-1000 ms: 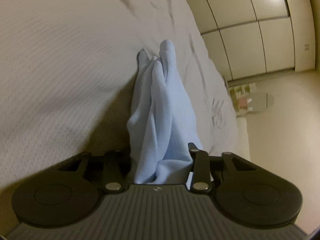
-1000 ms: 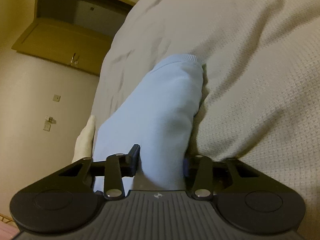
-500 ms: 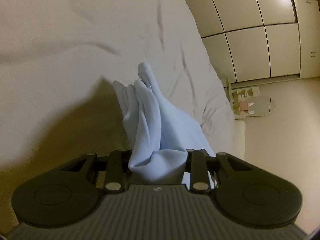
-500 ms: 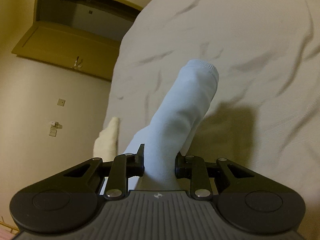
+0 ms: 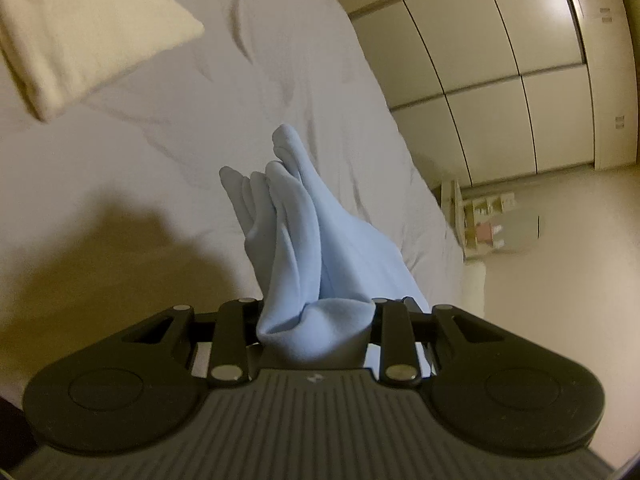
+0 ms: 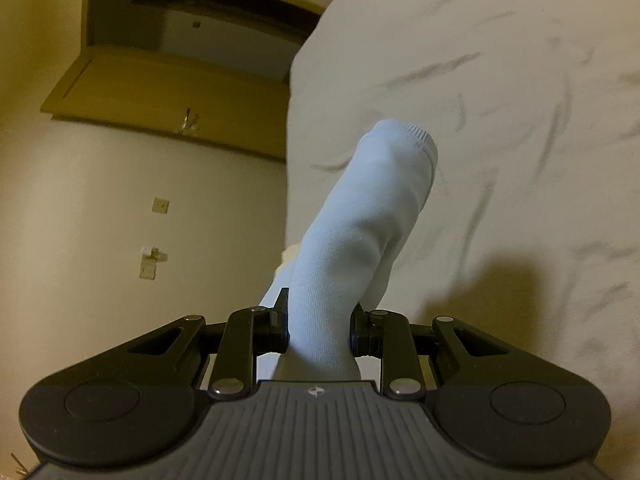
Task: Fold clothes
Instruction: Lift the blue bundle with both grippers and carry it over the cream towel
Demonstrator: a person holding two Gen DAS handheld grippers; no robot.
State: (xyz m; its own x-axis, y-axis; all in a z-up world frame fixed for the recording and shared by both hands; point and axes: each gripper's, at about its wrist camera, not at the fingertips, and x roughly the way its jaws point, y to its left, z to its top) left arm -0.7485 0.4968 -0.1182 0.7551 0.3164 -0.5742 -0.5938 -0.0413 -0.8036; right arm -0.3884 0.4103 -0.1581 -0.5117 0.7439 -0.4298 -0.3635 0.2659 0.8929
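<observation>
**A:** What does the left wrist view show?

**B:** The left gripper (image 5: pixel 314 326) pinches a bunched fold of a light blue garment (image 5: pixel 296 232). Its two black fingers (image 5: pixel 236 322) press in on the cloth from both sides, so it is holding the garment, not standing wide. The cloth rises from the grip in several soft pleats and tapers to a point over the bed.

**A:** Where is the garment relative to the bed?

**B:** It hangs above the white bedsheet (image 5: pixel 140 152), near the bed's right edge. A dark shadow falls on the sheet to the left of the cloth. A cream pillow (image 5: pixel 80 28) lies at the far left corner of the bed, well apart from the garment.

**A:** And the right wrist view?

**B:** The right gripper (image 6: pixel 319 330) also clamps the same garment, here a rounded tube of light blue cloth (image 6: pixel 360 232) ending in a ribbed cuff (image 6: pixel 412 136). The fingers sit narrow, squeezing the fabric between them. The tube sticks out past the left edge of the bedsheet (image 6: pixel 500 100), with its shadow on the sheet to the right.

**A:** Anything around the bed?

**B:** Pale wardrobe doors (image 5: pixel 480 80) stand beyond the bed in the left view. In the right view, a brown wooden cabinet (image 6: pixel 168 92) hangs on a beige wall.
</observation>
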